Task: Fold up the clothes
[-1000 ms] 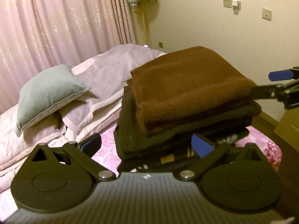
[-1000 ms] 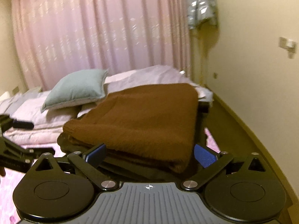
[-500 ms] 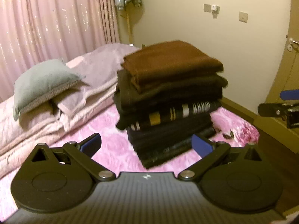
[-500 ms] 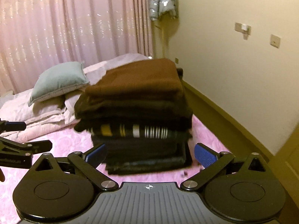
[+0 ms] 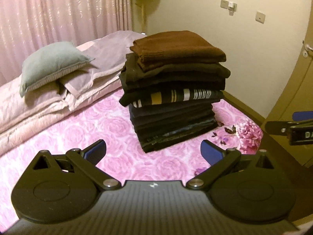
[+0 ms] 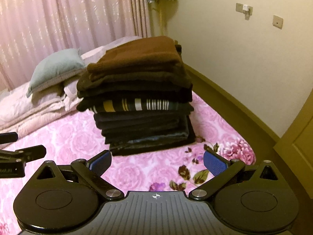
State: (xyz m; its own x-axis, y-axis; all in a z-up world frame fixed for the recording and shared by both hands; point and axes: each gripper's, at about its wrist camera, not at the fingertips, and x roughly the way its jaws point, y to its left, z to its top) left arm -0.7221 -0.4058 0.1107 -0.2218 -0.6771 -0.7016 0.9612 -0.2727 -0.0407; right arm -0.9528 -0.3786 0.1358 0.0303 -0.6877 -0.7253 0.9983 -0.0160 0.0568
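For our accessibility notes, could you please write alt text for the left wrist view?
A tall stack of folded clothes, a brown piece on top, stands on a pink floral bedspread. The open left gripper holds nothing in the foreground; a grey-green pillow lies behind.

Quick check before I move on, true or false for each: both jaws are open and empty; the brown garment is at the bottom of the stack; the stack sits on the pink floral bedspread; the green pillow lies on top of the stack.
1. Both the left gripper and the right gripper have open, empty jaws. True.
2. The brown garment is at the bottom of the stack. False: it lies on top.
3. The stack sits on the pink floral bedspread. True.
4. The green pillow lies on the stack. False: it rests on the folded bedding behind, apart.
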